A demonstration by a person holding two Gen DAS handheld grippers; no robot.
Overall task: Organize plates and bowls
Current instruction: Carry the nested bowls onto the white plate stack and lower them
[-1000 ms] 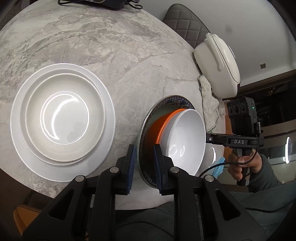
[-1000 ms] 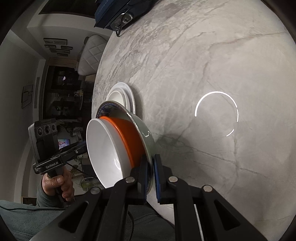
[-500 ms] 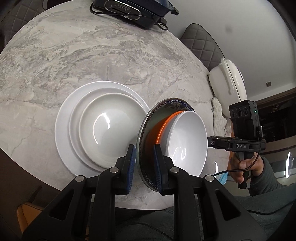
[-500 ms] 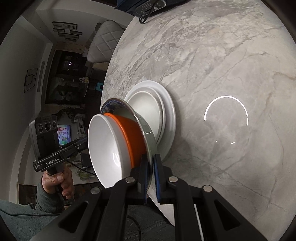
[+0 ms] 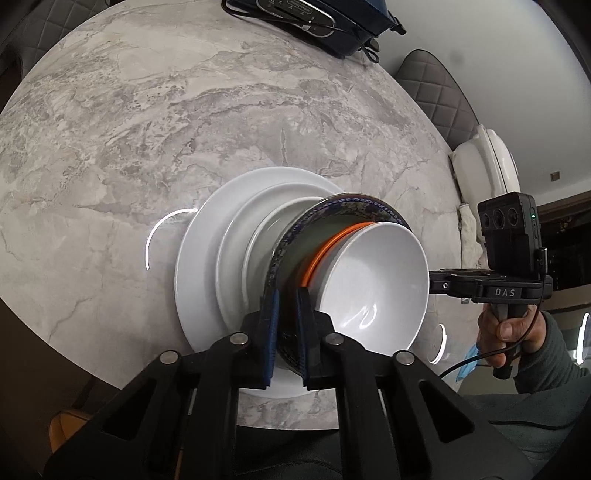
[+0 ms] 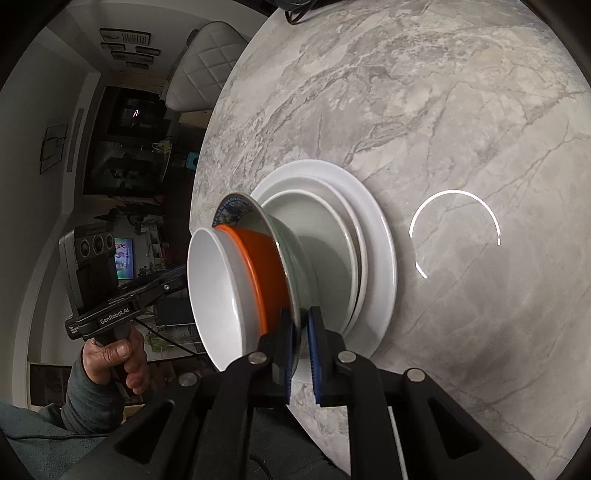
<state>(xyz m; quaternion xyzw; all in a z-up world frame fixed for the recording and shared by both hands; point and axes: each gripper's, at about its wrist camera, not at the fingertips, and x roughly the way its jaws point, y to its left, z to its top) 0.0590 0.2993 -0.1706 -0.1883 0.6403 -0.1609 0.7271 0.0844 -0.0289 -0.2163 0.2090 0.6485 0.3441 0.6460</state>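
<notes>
A blue-patterned bowl (image 5: 351,206) holds an orange bowl (image 5: 325,247) and a white bowl (image 5: 373,280) nested inside. My left gripper (image 5: 286,325) is shut on the patterned bowl's near rim. My right gripper (image 6: 301,332) is shut on the opposite rim (image 6: 280,251). The nested bowls (image 6: 221,280) hang just above a stack of white plates (image 5: 207,258) on the marble table (image 5: 147,110), and also show in the right wrist view (image 6: 373,229). I cannot tell whether the bowl touches the top plate.
A dark appliance with a cord (image 5: 314,22) lies at the table's far edge. A white lidded pot (image 5: 484,162) sits on a cloth at the right edge. Quilted chairs (image 5: 436,85) stand around the table. The table edge (image 6: 207,155) runs close to the plates.
Both grippers have carried the nested bowls over to the plate stack. The bowls, earlier beside the stack, now hang directly over it and lower.
</notes>
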